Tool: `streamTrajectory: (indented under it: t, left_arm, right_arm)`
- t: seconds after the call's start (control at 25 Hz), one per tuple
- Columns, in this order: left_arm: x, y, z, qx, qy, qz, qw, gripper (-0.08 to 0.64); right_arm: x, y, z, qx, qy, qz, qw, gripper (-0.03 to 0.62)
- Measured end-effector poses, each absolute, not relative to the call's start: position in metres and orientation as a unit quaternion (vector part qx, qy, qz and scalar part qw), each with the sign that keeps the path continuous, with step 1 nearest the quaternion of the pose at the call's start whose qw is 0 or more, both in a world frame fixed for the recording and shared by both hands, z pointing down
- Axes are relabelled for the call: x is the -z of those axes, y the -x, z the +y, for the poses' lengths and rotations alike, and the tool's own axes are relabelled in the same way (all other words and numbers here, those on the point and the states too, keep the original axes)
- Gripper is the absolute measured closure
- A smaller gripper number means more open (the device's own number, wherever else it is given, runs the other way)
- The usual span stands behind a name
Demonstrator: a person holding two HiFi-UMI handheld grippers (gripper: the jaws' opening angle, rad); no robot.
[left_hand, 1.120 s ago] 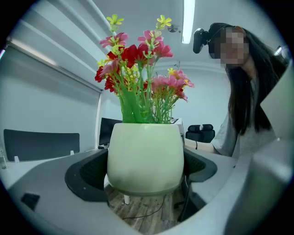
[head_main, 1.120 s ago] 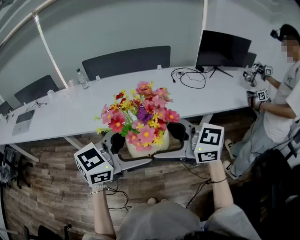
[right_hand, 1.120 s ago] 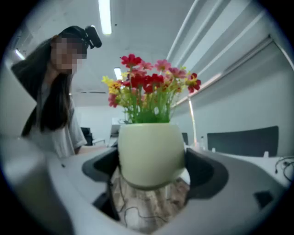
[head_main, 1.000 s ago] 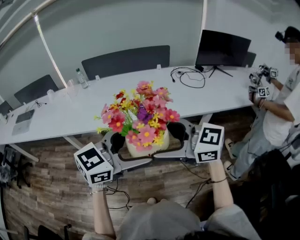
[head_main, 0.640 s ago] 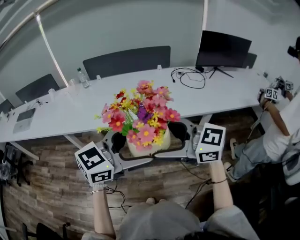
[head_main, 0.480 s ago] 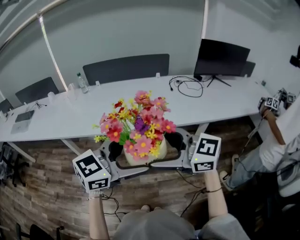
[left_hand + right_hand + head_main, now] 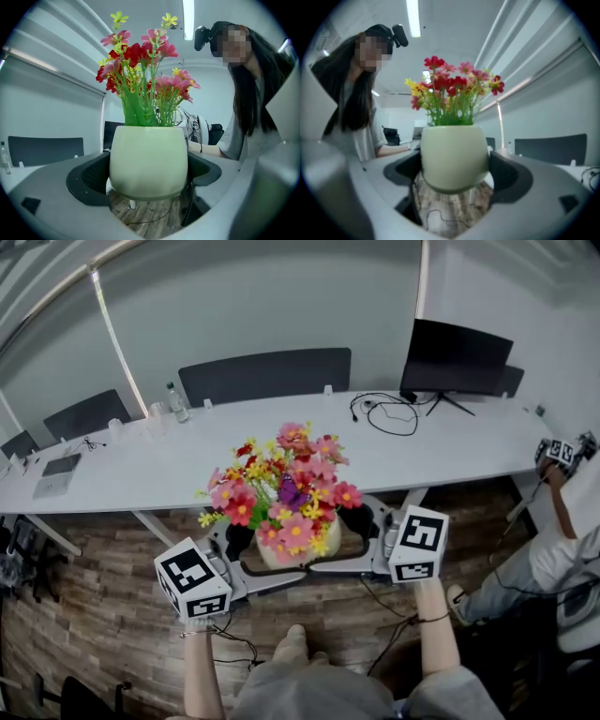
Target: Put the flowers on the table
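Since a second ago the second person (image 7: 562,540) has gone from the monitor end of the tabletop (image 7: 141,465) to the picture's right edge. The head camera's framing has shifted slightly, and the pot stays in the same two-sided hold.

Head view, looking steeply down: a person's forearms reach forward, each hand carrying a gripper with a black-and-white marker cube. The left gripper (image 7: 267,554) and right gripper (image 7: 337,545) meet from opposite sides around a pale cream pot (image 7: 292,551). The pot holds a bunch of flowers (image 7: 286,488) in pink, red, yellow and purple.

In both gripper views the pot fills the gap between dark padded jaws. Its rounded sides press against both pads, so each gripper is clamped on the pot at a medium width. The pot stands upright, with green stems rising from its mouth.

The pot hangs in the air on the near side of the long white tabletop, not resting on it. Wood-plank floor (image 7: 94,587) shows beneath its base. From above, the blooms overlap the tabletop's near edge.

On the tabletop, well away from the pot, stand a dark monitor (image 7: 457,357) at the right end, a loop of cable (image 7: 384,413) beside it and a bottle (image 7: 172,401) further left. Dark chairs (image 7: 264,376) line the far side.
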State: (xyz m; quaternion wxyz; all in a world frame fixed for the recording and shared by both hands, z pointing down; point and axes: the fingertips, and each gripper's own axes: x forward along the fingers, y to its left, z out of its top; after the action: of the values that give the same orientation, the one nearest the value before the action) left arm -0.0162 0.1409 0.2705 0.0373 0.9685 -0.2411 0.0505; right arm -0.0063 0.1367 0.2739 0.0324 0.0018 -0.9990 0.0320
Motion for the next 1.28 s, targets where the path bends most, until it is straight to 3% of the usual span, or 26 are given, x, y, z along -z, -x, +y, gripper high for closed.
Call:
streamTrajectory:
  t: [0.24,0.44,1.28]
  left_arm:
    - [-0.271,0.000,0.175,-0.054,-0.969,-0.238,0.029,0.072]
    - [-0.273,0.022,0.120,-0.051,-0.969,-0.237,0.045,0.072]
    - [-0.286,0.018,0.101,-0.048,-0.977,-0.209,0.003,0.072]
  right_arm:
    - [-0.275,-0.010,0.171,-0.027,-0.006,-0.999,0.031,0.143]
    - [-0.276,0.013,0.116,-0.040,-0.005,-0.998,0.038,0.143]
    - [-0.288,0.009,0.097,-0.001,-0.034,-0.999,0.041,0.143]
